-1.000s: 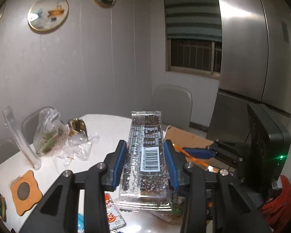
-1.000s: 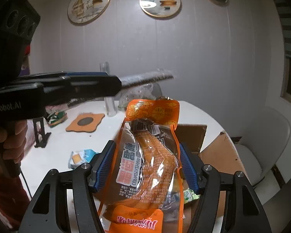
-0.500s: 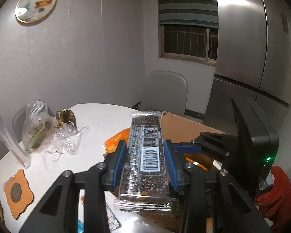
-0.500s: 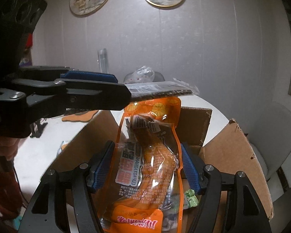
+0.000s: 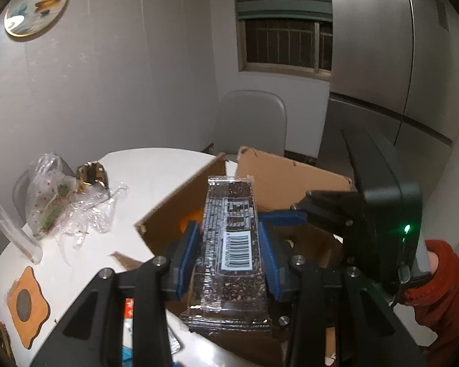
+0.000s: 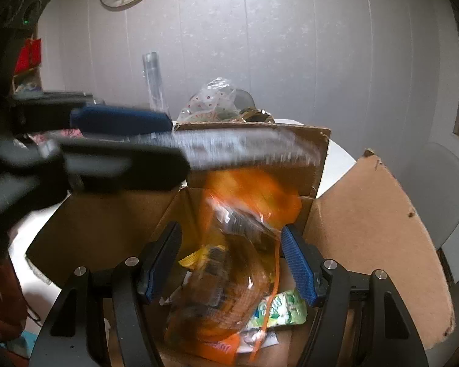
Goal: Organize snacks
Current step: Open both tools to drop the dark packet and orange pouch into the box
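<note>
Both grippers have dropped toward the cardboard box (image 6: 367, 214) since a second ago. Over its open top, the left gripper (image 5: 229, 253) stays clamped on the dark seed bar (image 5: 229, 238). Blurred, the orange snack pouch (image 6: 229, 260) hangs inside the box between the right gripper (image 6: 229, 260) pads, seemingly slipping free; whether they still pinch it, I cannot tell.

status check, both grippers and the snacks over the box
Left hand-held gripper shut on dark seed bar, over cardboard box. Right hand-held gripper around orange snack pouch, pads look clear. Box already holds packets; nothing blocking.
</note>
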